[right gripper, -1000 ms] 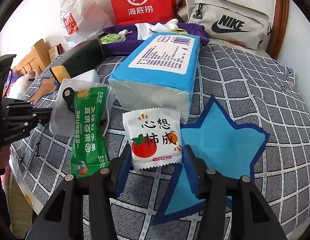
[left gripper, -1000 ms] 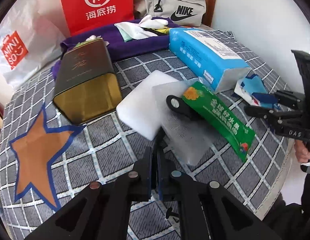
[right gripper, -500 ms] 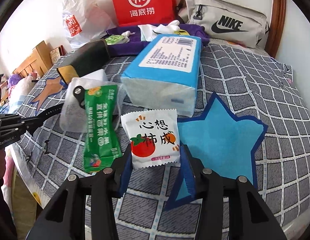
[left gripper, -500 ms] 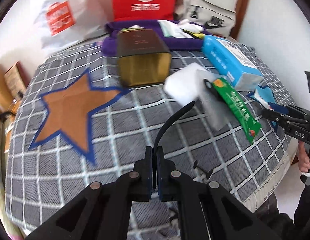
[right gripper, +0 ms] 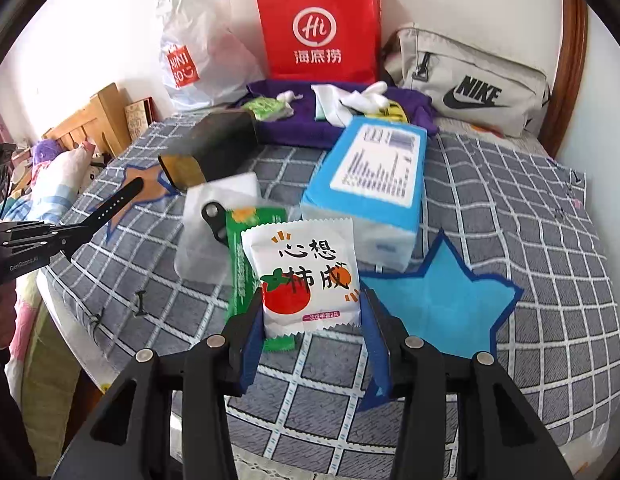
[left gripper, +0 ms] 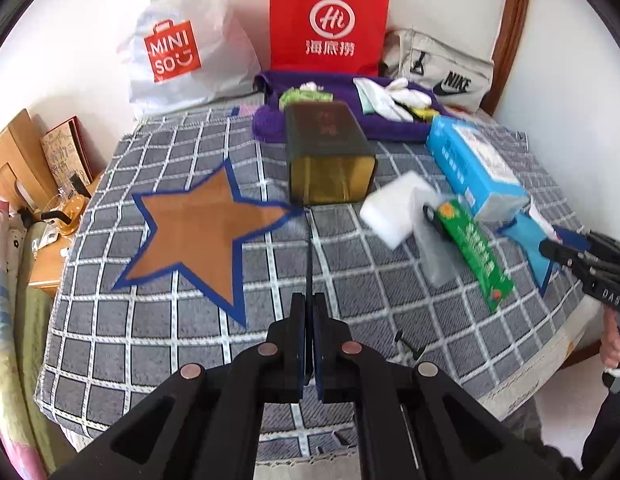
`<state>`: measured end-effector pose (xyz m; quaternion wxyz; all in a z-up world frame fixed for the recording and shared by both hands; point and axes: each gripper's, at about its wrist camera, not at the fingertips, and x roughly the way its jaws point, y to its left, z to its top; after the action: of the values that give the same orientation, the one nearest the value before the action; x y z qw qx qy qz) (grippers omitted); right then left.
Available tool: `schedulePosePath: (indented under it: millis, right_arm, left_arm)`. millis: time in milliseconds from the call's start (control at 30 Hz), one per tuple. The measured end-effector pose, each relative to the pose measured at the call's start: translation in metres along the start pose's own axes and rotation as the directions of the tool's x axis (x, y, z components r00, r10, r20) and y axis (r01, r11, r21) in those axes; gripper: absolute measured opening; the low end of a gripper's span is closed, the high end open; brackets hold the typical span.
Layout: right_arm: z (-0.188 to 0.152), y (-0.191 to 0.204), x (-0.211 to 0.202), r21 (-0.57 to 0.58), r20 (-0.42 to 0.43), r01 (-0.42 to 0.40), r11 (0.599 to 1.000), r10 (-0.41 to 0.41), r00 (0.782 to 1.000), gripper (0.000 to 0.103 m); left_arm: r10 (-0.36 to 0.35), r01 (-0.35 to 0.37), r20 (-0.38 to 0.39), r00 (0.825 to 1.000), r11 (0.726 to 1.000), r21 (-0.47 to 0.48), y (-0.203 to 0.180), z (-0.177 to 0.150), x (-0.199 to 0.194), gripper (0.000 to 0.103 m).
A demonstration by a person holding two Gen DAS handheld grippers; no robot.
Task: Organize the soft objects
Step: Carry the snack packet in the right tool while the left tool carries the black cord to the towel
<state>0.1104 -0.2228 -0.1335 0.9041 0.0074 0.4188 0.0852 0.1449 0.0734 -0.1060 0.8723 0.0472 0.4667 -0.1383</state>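
Note:
My left gripper [left gripper: 309,312] is shut on a thin black strap [left gripper: 309,256], held edge-on above the grey checked cloth near the orange star patch [left gripper: 206,236]; the strap also shows in the right wrist view [right gripper: 110,208]. My right gripper [right gripper: 310,320] is shut on a white packet with a tomato print [right gripper: 308,276], held above the cloth beside the blue star patch [right gripper: 438,304]. A white foam block [left gripper: 394,208], a clear bag [left gripper: 434,256] and a green packet [left gripper: 474,256] lie in the middle.
A dark gold-ended box [left gripper: 326,156] and a blue tissue pack [right gripper: 370,176] lie on the cloth. Behind are a purple towel [right gripper: 310,124] with small items, a red paper bag [right gripper: 318,28], a Miniso bag [left gripper: 178,40] and a Nike pouch [right gripper: 470,84]. A wooden bedside stand [left gripper: 26,168] is at left.
My left gripper has pulled the black strap back and left, away from the foam block and green packet, toward the orange star. My right gripper has lifted the tomato packet a little.

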Motion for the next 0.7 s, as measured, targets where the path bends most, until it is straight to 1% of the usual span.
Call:
schedulePosePath:
  millis: [100,267,500,700]
  right_arm:
    - [0.009,0.0,-0.004,-0.001,0.007,0.001,1.0,-0.001,1.0,0.045]
    - [0.031,-0.005,-0.009,-0.007,0.021,0.005,1.0,-0.005,1.0,0.045]
    - [0.074,-0.015,-0.006,-0.016,0.048,0.022,1.0,-0.021,0.999,0.045]
    - [0.115,-0.023,0.006,-0.021,0.067,0.025,0.999,-0.024,0.997,0.045]
  left_arm:
    - [-0.002,0.002,0.017,1.0,0.999,-0.036,0.002,0.013,-0.002,0.004]
    - [-0.011,0.012,0.029,1.0,0.998,-0.067,0.002,0.038,0.0,0.004]
    - [0.009,-0.007,0.022,1.0,0.995,-0.095,0.004,0.083,0.015,0.004]
    - [0.016,-0.014,0.022,1.0,0.996,-0.09,0.004,0.121,0.03,0.004]
